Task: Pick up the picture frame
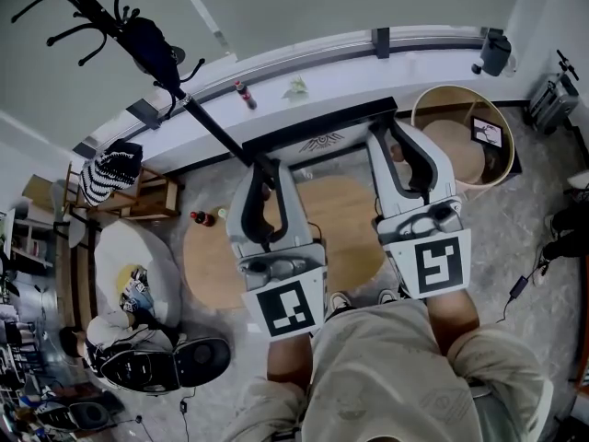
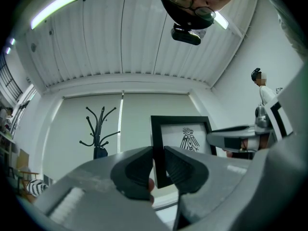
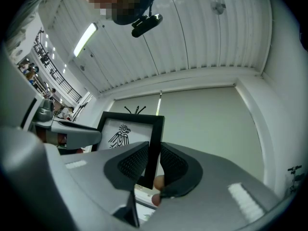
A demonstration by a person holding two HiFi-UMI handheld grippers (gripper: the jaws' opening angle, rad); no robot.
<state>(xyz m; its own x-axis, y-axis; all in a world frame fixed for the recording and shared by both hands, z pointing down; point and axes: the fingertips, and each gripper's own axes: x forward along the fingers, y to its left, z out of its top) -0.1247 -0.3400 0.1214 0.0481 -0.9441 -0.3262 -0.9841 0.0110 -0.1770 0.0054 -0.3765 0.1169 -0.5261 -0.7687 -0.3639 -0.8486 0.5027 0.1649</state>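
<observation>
Nearest my head view is the person's beige shirt (image 1: pixel 386 366). Just past it sit the two marker cubes of the grippers.

The black rectangular picture frame (image 1: pixel 322 134) with a white print of a bird figure is held up in the air between the two claws, well clear of any surface. It stands roughly upright, its printed face turned toward the person. The left gripper (image 2: pixel 159 153) has its dark ribbed pads pressed on the frame's (image 2: pixel 183 134) left side bar, low down, one pad on each face. The right gripper (image 3: pixel 154 150) clamps the right side bar of the frame (image 3: pixel 125 129) the same way. Each claw is narrow and gripping the bar.

In the head view the left gripper (image 1: pixel 264 168) and right gripper (image 1: pixel 391 138) reach the frame from the near side. The frame hangs over the far edge of a round light-wood table (image 1: pixel 345 224).

To the far left I see a black coat stand (image 1: pixel 120 21). To the right is a round wooden tub (image 1: pixel 419 109). A small red bottle (image 1: pixel 198 217) stands on the floor left of the table.
</observation>
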